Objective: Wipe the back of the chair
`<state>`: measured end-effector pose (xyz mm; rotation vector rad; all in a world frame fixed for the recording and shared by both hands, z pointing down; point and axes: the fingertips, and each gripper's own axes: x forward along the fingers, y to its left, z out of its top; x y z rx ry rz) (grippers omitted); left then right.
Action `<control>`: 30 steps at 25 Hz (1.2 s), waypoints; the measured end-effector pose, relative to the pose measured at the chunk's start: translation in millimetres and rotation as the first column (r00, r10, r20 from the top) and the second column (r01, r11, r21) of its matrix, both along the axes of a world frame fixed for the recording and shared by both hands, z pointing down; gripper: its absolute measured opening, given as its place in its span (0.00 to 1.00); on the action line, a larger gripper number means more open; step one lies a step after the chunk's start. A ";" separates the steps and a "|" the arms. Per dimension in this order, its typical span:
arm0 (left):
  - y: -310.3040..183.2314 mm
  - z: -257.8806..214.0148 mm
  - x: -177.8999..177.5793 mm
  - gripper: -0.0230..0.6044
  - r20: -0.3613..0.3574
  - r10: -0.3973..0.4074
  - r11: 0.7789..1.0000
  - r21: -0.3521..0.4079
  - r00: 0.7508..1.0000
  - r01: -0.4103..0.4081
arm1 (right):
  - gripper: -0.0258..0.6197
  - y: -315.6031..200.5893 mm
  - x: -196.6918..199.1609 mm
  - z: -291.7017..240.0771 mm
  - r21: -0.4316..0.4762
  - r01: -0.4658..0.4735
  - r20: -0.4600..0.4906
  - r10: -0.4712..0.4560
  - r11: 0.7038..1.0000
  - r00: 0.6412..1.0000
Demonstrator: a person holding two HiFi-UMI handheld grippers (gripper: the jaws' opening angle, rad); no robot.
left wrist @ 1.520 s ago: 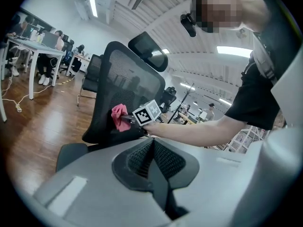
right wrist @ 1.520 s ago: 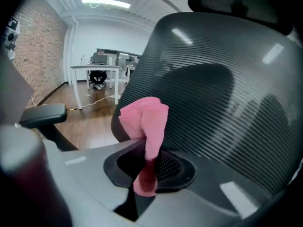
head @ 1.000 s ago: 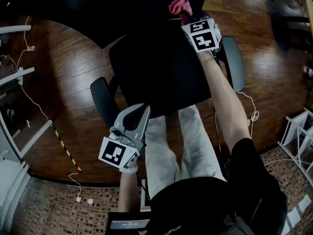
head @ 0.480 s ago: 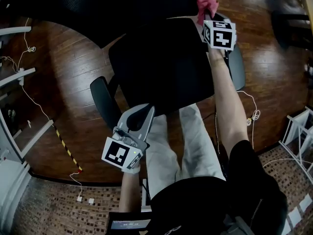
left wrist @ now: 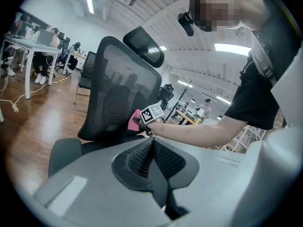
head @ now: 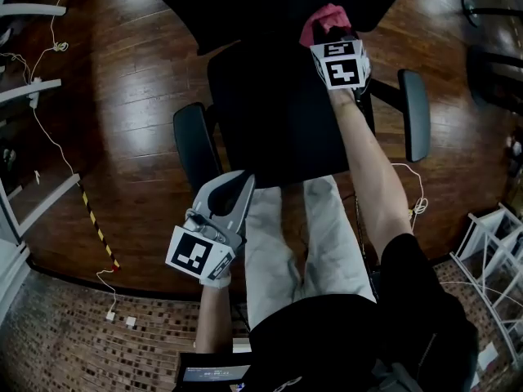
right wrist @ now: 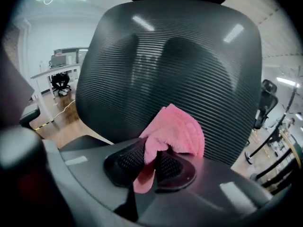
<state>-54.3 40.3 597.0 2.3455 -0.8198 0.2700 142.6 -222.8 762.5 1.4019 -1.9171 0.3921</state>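
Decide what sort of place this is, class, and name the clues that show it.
Probably an open-plan office or workshop: a mesh office chair, desks with people seated in the background, strip lights overhead, and a wooden floor.

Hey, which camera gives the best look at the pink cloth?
The right gripper view: the cloth fills the centre, pinched in the right gripper, in front of the chair back. The head view shows only a pink bit past the marker cube; the left gripper view shows it small and distant.
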 end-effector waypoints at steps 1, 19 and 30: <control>0.1 1.3 -6.0 0.02 0.000 -0.012 1.000 -0.003 1.000 0.012 | 0.11 -1.4 -20.2 -1.7 0.004 0.030 0.008 -0.030 1.000 1.000; 4.0 7.5 -76.3 0.02 0.006 -0.123 0.992 0.001 0.992 0.123 | 0.11 23.0 -316.3 -84.5 0.230 0.579 0.079 -0.608 0.782 0.790; -2.3 -0.7 -25.8 0.02 0.003 -0.029 1.000 0.012 1.000 0.029 | 0.11 -26.1 -194.7 -116.5 0.275 0.374 0.144 -0.422 0.886 0.895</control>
